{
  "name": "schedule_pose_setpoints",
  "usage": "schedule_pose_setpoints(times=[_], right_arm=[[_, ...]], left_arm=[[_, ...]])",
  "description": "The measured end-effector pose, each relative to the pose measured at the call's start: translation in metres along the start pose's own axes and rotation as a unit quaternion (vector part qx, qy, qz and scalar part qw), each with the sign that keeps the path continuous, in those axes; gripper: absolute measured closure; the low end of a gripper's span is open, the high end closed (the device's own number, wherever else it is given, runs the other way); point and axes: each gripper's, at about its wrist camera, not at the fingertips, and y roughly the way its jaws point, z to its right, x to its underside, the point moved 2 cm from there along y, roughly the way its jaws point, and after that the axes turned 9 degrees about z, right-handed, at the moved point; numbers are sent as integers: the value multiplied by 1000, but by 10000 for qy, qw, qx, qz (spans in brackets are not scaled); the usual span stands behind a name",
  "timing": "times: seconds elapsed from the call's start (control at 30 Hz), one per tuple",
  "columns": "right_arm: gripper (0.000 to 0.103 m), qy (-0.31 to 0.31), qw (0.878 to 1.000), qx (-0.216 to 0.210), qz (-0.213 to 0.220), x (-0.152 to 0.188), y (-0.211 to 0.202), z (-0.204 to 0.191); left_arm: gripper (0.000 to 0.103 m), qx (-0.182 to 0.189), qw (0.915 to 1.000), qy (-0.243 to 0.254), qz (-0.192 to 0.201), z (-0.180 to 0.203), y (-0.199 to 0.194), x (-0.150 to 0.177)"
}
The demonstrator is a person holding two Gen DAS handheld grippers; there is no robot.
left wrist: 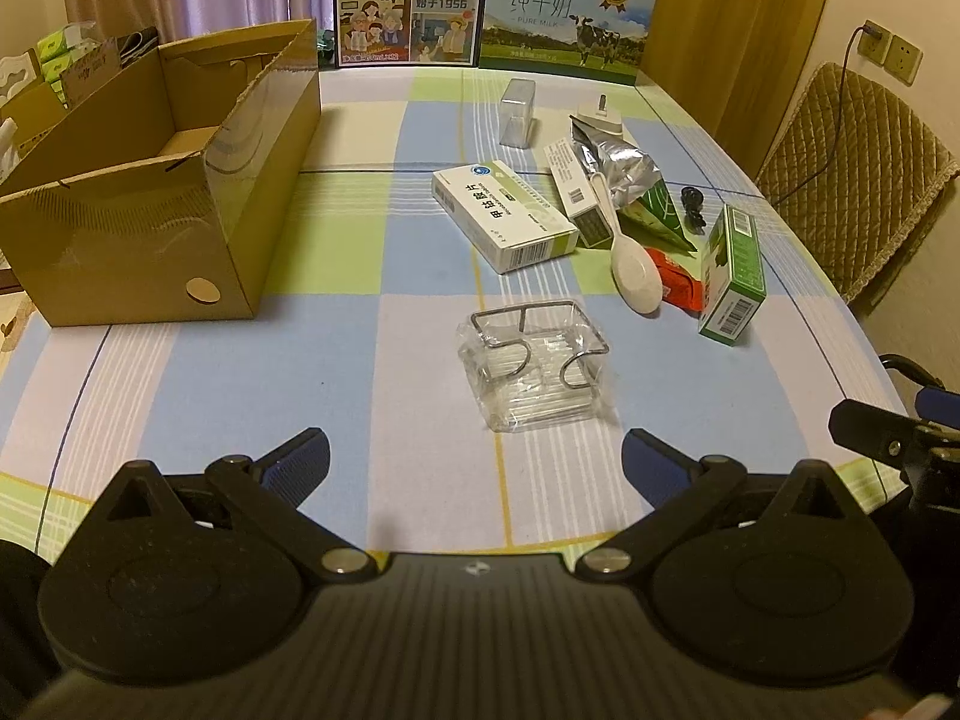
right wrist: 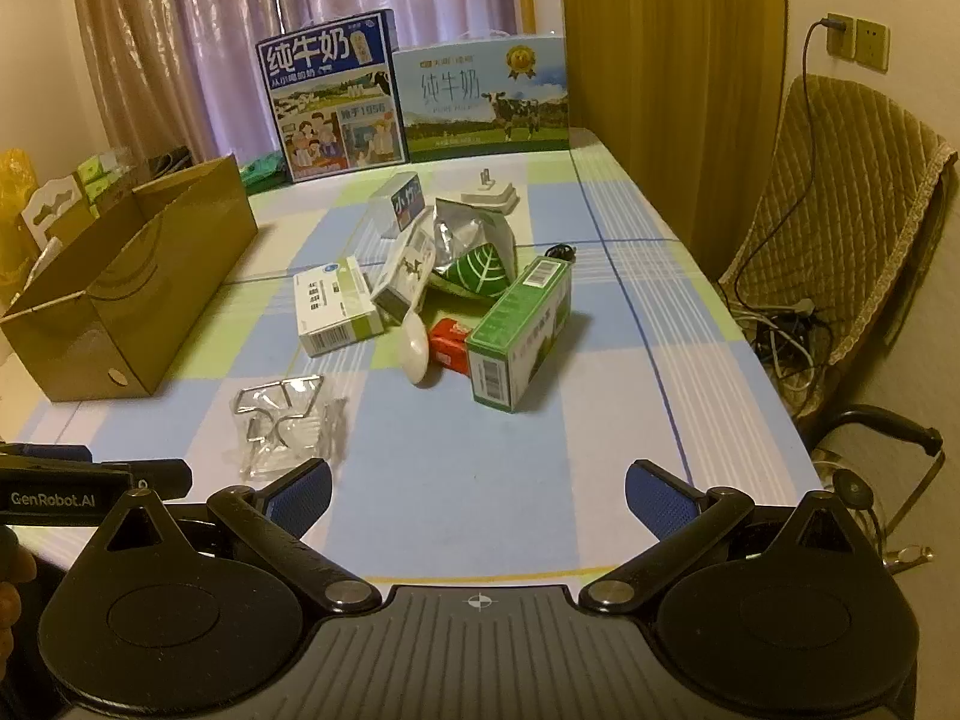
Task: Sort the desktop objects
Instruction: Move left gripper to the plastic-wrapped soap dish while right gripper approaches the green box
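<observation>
Both grippers hover low over the near edge of the bench (left wrist: 372, 360), fingers spread wide and holding nothing.

Left gripper (left wrist: 476, 459): fingers released, blue pads apart, with a clear plastic packet (left wrist: 534, 369) holding a bent wire frame lying on the bench just ahead of it. Right gripper (right wrist: 478, 492): fingers likewise released, bare cloth between them. Beyond the packet sits a loose cluster: a white and green medicine box (left wrist: 504, 215), a white spoon (left wrist: 630, 255), a small red packet (left wrist: 675, 285), a green carton (left wrist: 733, 276), a foil pouch (left wrist: 624, 180) with a green leaf print, a narrow white box (left wrist: 576, 192) and a white plug adapter (left wrist: 600, 114). An open cardboard box (left wrist: 138, 228) stands well apart at far left. Two milk cartons (left wrist: 564, 15) stand upright along the far edge.
</observation>
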Motion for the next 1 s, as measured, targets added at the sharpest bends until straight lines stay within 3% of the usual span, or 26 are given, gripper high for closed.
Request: schedule_pose_setpoints(times=[1.0], right_arm=[[2, -31, 9998, 57, -207, 5, 9, 0]], left_arm=[[1, 16, 10000, 3, -72, -1, 2, 4]])
